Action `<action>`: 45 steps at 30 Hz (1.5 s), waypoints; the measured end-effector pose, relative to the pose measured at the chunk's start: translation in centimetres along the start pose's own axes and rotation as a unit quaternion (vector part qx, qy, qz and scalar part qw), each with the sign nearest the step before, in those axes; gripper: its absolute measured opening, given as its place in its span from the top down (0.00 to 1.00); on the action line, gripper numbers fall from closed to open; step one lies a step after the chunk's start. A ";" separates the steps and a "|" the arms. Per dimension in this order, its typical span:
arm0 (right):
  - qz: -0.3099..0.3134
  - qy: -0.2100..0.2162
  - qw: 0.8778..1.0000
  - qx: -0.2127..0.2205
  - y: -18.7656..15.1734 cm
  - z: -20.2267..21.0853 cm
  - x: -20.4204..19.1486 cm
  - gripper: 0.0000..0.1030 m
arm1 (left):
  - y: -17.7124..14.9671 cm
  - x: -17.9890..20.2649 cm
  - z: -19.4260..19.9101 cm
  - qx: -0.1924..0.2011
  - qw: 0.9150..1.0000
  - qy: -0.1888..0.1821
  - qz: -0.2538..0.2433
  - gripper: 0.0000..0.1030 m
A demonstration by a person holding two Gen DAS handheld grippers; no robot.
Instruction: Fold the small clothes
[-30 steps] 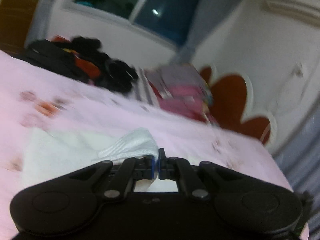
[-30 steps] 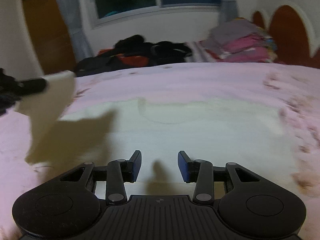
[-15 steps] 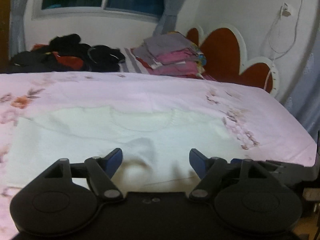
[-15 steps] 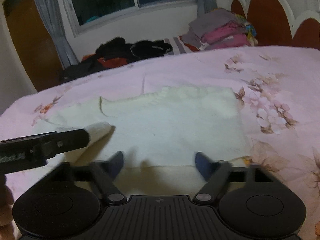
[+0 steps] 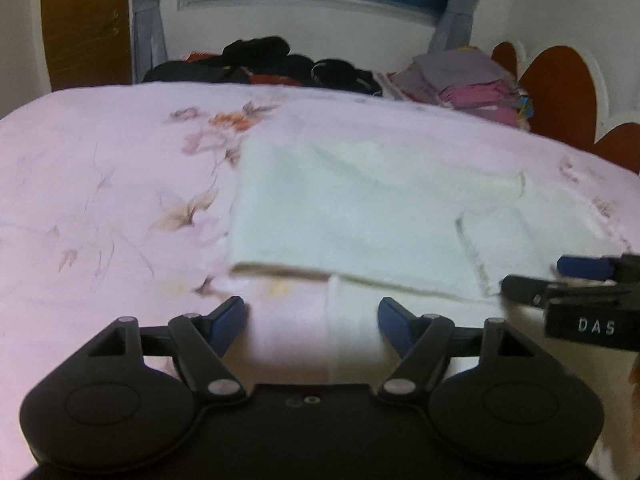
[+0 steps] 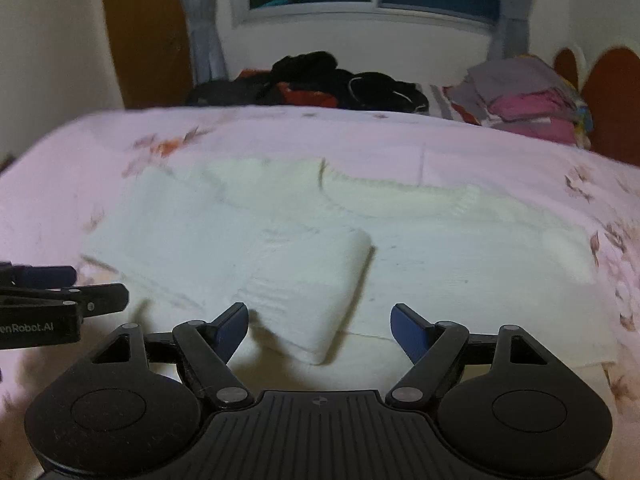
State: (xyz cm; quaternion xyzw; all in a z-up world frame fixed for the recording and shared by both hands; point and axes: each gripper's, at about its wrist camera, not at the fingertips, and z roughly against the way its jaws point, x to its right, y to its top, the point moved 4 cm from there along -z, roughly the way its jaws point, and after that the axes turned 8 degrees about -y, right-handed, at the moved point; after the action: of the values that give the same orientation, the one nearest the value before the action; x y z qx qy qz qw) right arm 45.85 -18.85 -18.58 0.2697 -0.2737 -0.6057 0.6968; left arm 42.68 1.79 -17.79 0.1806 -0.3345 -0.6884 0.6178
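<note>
the white knit top (image 6: pixel 420 248) lies flat on my pink flowery bed cover (image 6: pixel 500 156), with 1 sleeve (image 6: pixel 316 292) folded in across its front. my right claw (image 6: pixel 320 326) is closing a little, its fingers wide above the sleeve and pinching nothing. my left claw (image 5: pixel 312 318) is spread and empty too. only the left view shows the top's straight folded side edge (image 5: pixel 236 200).

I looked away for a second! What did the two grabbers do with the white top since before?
The left gripper let go of the sleeve it had pinched. That sleeve now lies folded across the white knitted top on the pink flowered bedsheet. The right gripper opened wider; its jaws are now closing slightly, on nothing. The dark clothes heap and folded stack stayed put.
</note>
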 end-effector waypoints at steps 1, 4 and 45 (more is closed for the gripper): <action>0.003 0.000 1.000 -0.004 -0.2 -0.4 -0.1 0.45 | -0.1 -0.1 -0.4 -0.002 1.000 0.003 -0.001 0.30; 0.008 0.004 1.000 -0.013 -0.2 -1.0 -0.4 0.62 | 0.2 -0.3 -1.0 0.005 1.000 0.011 -0.002 0.30; -0.076 -0.075 0.994 -0.013 0.3 -1.2 10.7 0.67 | 0.8 1.0 -2.8 0.044 0.998 0.012 -0.032 0.84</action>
State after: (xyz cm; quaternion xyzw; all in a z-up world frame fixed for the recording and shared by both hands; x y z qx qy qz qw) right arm 48.11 -29.38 -18.64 0.2345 -0.2962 -0.6785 0.6300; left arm 44.93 0.16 -19.05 0.2266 -0.3513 -0.6904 0.5904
